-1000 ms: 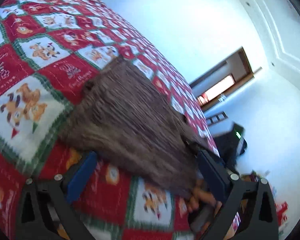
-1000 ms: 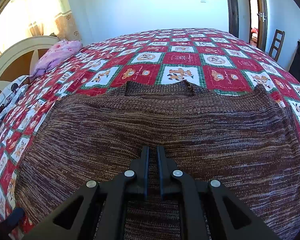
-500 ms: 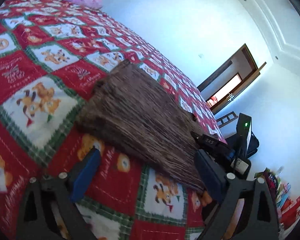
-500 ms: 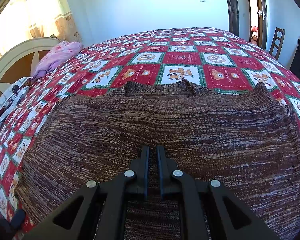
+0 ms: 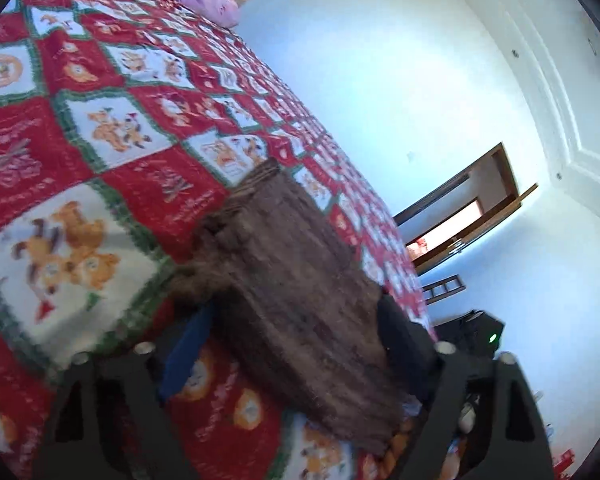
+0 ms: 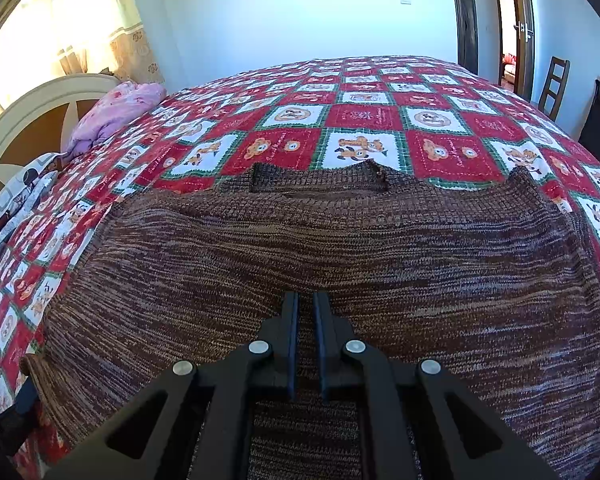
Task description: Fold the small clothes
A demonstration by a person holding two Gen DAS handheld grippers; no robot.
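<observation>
On the quilt (image 6: 380,116), right hand-held gripper (image 6: 306,308) pinches the sweater (image 6: 340,248); left hand-held gripper (image 5: 292,344) spread.

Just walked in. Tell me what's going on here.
A person with a handheld gripper in each hand is folding a brown knitted sweater spread on a bed with a red patchwork quilt. The right gripper sits nearly closed over the sweater's middle; whether it pinches fabric is unclear. The left gripper is open, its fingers straddling the sweater's edge. No fold is visible yet.
</observation>
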